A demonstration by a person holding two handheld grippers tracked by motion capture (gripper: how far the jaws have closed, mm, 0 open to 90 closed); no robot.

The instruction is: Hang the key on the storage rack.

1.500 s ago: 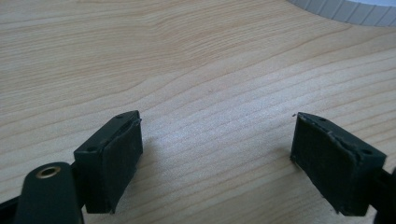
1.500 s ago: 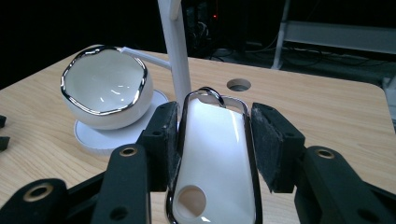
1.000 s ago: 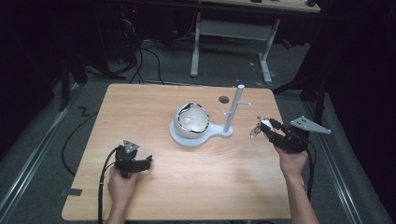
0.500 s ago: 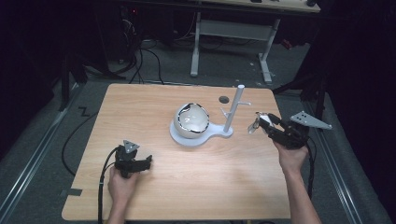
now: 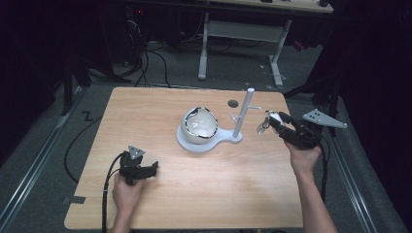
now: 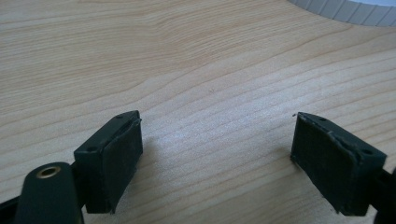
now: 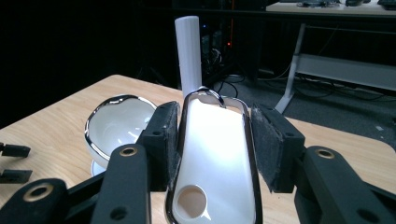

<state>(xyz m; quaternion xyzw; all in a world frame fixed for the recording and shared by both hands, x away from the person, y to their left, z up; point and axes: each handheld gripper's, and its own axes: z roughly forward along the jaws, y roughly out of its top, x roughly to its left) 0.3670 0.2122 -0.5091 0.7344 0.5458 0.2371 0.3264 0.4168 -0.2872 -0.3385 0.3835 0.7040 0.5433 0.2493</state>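
Observation:
A white bowl with a chrome rim [image 5: 199,125] sits on a white stand [image 5: 187,144] at the table's middle. From the stand rises a white post [image 5: 244,114] with short pegs. My right gripper [image 5: 271,121] hovers just right of the post, shut on a flat white piece with a chrome rim and a round hole [image 7: 215,154]. In the right gripper view the post [image 7: 189,51] stands straight behind that piece and the bowl [image 7: 114,123] lies to the left. My left gripper [image 5: 154,167] rests low at the front left, its jaws open over bare wood [image 6: 217,158].
The wooden table [image 5: 145,111] has a small dark round hole [image 5: 233,103] behind the stand. A dark floor with cables and a metal frame of another desk [image 5: 243,31] lie beyond the far edge. A cable trails off the front left edge.
My right gripper has drifted slightly left and away from me with the white piece, nearer the post. The left gripper has stayed put.

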